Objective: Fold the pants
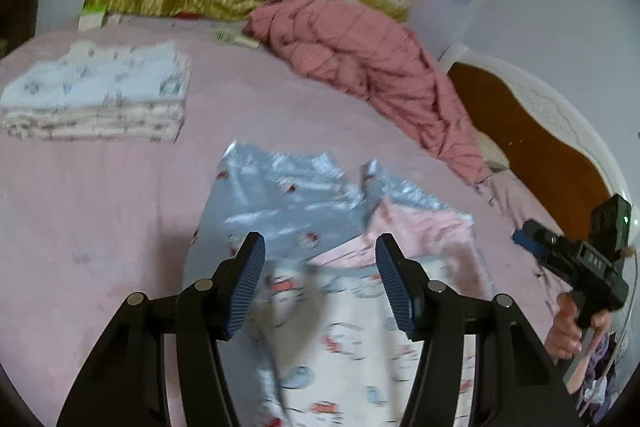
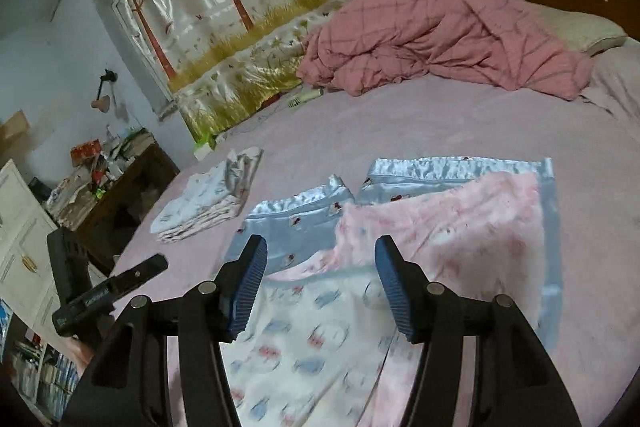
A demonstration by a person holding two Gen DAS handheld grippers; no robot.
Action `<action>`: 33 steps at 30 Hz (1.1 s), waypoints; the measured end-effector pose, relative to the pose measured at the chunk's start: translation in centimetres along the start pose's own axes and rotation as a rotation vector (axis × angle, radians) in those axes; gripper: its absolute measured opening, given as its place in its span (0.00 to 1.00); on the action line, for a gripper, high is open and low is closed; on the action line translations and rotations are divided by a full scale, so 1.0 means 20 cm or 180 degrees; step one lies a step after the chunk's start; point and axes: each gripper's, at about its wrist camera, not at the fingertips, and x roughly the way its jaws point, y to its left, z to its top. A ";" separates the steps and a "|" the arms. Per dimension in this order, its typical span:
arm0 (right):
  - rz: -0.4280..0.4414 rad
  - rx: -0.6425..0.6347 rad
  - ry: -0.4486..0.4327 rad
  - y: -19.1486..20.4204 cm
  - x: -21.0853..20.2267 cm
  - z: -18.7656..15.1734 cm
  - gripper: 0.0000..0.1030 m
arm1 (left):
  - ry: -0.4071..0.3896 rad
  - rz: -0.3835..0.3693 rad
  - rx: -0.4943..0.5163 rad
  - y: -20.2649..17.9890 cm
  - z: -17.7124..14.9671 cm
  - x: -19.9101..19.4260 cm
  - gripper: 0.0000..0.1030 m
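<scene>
So we're mid-fold: the pants (image 2: pixel 316 339) lie partly doubled near the bed's (image 2: pixel 400 131) front edge, left gripper (image 1: pixel 320 279) and right gripper (image 2: pixel 320 283) both spread, empty. Next we'd probably pinch an edge.

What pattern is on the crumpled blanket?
Pink blanket with a thin dark grid check; clearest in the right wrist view.

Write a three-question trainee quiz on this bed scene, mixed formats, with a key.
1. True or false: the left gripper is shut on the pants.
2. Multiple choice: the stack of folded clothes lies A) on the bed, apart from the pants; B) on top of the pants; C) on the pink blanket.
3. Fill in: the right gripper is ____, hovering over the pants.

Key: 1 false; 2 A; 3 open.
</scene>
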 end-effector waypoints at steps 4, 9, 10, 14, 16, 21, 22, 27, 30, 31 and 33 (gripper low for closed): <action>0.0192 0.0154 0.0026 -0.18 0.24 -0.08 0.57 | 0.0070 -0.0236 -0.0088 0.13 -0.12 0.11 0.48; -0.0146 0.0068 0.0390 -0.24 0.47 -0.14 0.49 | 0.0141 -0.0286 0.0096 0.07 -0.15 0.14 0.29; -0.0142 0.0053 0.0440 -0.23 0.48 -0.15 0.49 | 0.0154 -0.0322 0.0136 0.05 -0.16 0.13 0.29; 0.0100 0.0125 0.0546 -0.24 0.50 -0.17 0.50 | 0.0163 -0.0248 0.0207 0.03 -0.18 0.15 0.29; 0.0081 0.0127 0.0596 -0.24 0.52 -0.19 0.50 | 0.0150 -0.0282 0.0166 0.04 -0.18 0.17 0.17; -0.0091 0.0010 0.0589 -0.23 0.53 -0.22 0.14 | 0.0179 -0.0741 0.0383 -0.08 -0.21 0.14 0.00; -0.0121 -0.0017 0.0571 -0.23 0.53 -0.22 0.13 | 0.0222 -0.0807 0.0431 -0.11 -0.22 0.14 0.00; -0.0155 -0.0087 0.0556 -0.21 0.53 -0.22 0.09 | 0.0549 -0.0905 0.0568 -0.22 -0.29 0.21 0.00; -0.0140 -0.0083 0.0556 -0.22 0.52 -0.22 0.09 | 0.0438 -0.0634 0.0671 -0.23 -0.29 0.20 0.00; -0.0159 -0.0089 0.0552 -0.22 0.52 -0.22 0.09 | 0.0371 -0.0566 0.0651 -0.21 -0.29 0.18 0.00; -0.0162 -0.0093 0.0553 -0.22 0.52 -0.22 0.10 | 0.0211 -0.0393 0.0666 -0.18 -0.26 0.13 0.00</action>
